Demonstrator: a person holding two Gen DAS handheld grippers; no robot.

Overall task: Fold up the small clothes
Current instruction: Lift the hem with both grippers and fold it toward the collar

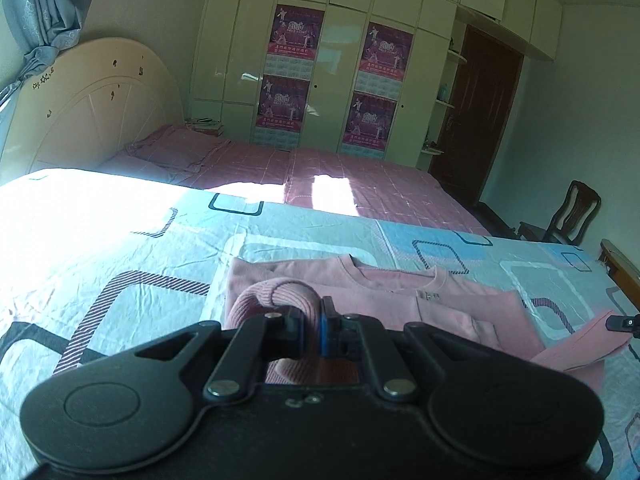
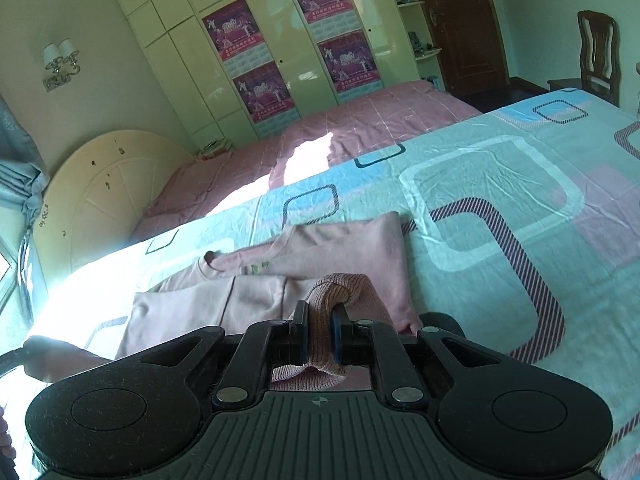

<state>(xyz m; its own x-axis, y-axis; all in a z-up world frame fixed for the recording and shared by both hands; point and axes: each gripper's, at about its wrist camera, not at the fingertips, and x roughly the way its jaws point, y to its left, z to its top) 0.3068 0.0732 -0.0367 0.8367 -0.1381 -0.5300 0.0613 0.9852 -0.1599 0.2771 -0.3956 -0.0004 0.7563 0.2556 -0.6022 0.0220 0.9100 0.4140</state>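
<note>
Two ribbed cuffs are what we see first, each pinched in its own gripper. In the left wrist view the left gripper (image 1: 314,320) has its fingers closed narrow on a ribbed pink cuff (image 1: 280,294), which arches up over the fingertips and hangs down again behind them. In the right wrist view the right gripper (image 2: 320,330) is clamped the same way on the other cuff (image 2: 342,284), the knit bunched between its two pads.

Both cuffs belong to a small pink sweater (image 1: 400,288), which lies on the near bed, flat over most of its body, neckline turned away from us toward the far bed. From the right side we see the same sweater (image 2: 320,248), with a sleeve doubled across the chest and a small mark below the collar that we cannot read.

Under it is a bedsheet (image 1: 140,248) in pale blue, green and pink, printed with rounded squares and creased all over; sunlight washes out its left part. Beyond lies a second bed with a pink checked cover (image 1: 340,176) and a cream headboard (image 1: 92,100). Behind that stands a pale wardrobe (image 1: 340,60) carrying four purple posters, a dark door (image 1: 488,116) to its right, and a wooden chair (image 1: 568,216) near the corner.
</note>
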